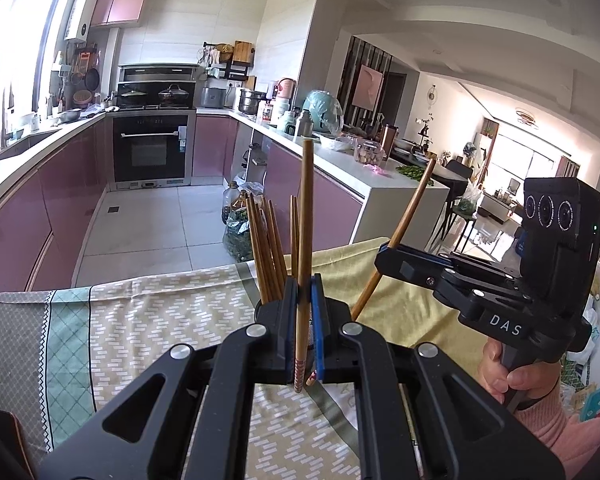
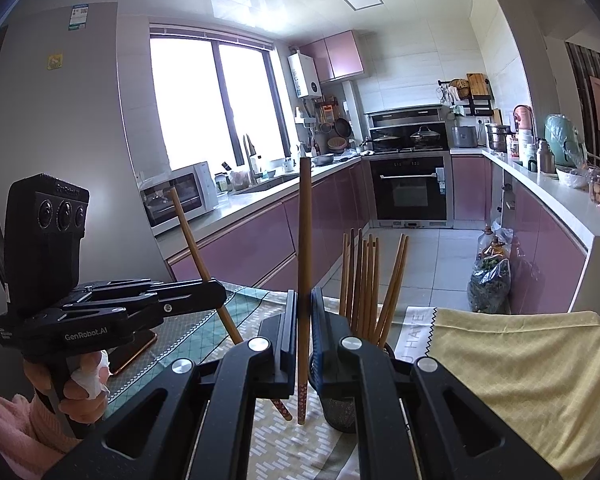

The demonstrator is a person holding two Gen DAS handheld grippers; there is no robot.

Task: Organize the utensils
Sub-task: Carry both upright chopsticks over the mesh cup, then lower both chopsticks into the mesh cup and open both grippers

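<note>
My left gripper (image 1: pixel 303 300) is shut on a brown wooden chopstick (image 1: pixel 305 216) and holds it upright above the patterned tablecloth (image 1: pixel 148 320). My right gripper (image 2: pixel 303 312) is shut on another upright chopstick (image 2: pixel 305 240). Each gripper shows in the other's view, the right one (image 1: pixel 384 258) with its chopstick (image 1: pixel 408 220) tilted, the left one (image 2: pixel 220 294) likewise (image 2: pixel 192 240). A dark mesh utensil holder (image 2: pixel 340 412) stands on the table just behind the grippers, with several chopsticks (image 2: pixel 364 280) upright in it; they also show in the left wrist view (image 1: pixel 266 248).
A phone (image 2: pixel 134 350) lies on the tablecloth at the left. A yellow cloth (image 2: pixel 520 360) covers the table's right side. Beyond the table edge are the tiled floor, purple cabinets (image 1: pixel 60 200), an oven (image 1: pixel 150 152) and bags of greens (image 2: pixel 488 284).
</note>
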